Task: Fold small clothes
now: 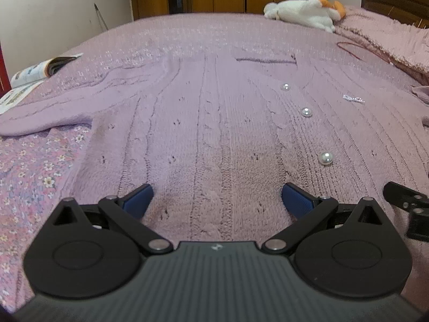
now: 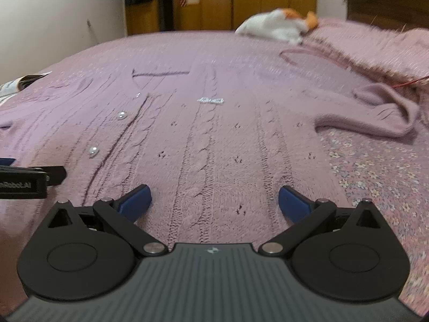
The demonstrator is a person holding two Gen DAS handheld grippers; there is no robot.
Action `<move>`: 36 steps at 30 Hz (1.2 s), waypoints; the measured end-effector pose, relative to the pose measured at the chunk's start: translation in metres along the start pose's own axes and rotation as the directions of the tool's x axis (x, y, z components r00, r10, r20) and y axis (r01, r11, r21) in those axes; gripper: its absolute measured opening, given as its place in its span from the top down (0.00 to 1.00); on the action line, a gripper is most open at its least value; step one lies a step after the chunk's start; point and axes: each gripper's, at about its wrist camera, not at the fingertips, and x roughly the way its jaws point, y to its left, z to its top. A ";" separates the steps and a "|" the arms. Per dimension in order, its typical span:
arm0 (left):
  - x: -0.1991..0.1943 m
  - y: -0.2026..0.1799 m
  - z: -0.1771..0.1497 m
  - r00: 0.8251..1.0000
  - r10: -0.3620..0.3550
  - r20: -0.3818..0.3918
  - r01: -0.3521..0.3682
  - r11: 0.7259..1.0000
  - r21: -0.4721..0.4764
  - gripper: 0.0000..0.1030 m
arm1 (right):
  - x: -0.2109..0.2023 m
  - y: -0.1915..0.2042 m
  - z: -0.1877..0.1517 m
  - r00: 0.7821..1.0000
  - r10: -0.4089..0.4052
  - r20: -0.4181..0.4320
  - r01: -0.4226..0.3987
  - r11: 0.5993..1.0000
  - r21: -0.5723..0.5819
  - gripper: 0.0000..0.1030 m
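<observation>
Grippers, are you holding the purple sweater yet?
No. The left gripper and the right gripper are both open above the sweater, holding nothing.

right view motion-blurred, magazine [image 1: 34, 72] cut by left edge, sleeve [image 1: 421, 94] cropped right

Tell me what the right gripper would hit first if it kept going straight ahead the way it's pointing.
Most likely the lilac knitted cardigan: the open right gripper points low over it, and nothing else lies between. Exact contact depth is unclear.
</observation>
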 end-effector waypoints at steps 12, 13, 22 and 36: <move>0.006 0.000 0.016 0.993 -0.009 -0.122 0.010 1.000 0.009 0.00 | -0.034 -0.093 0.069 0.993 0.079 -0.086 -0.075 0.996 0.047 0.00; 0.007 0.000 0.017 0.992 -0.008 -0.126 0.009 1.000 0.010 0.00 | -0.034 -0.106 0.077 0.995 0.052 -0.083 -0.048 0.998 0.046 0.00; 0.008 -0.002 0.020 0.990 0.002 -0.141 0.000 1.000 0.010 0.00 | 0.008 -0.223 0.143 0.973 -0.211 -0.091 0.220 0.970 0.102 0.09; 0.010 -0.002 0.021 0.990 0.004 -0.141 -0.001 1.000 0.019 0.00 | 0.120 -0.309 0.177 0.889 -0.402 -0.220 0.437 0.888 0.143 0.59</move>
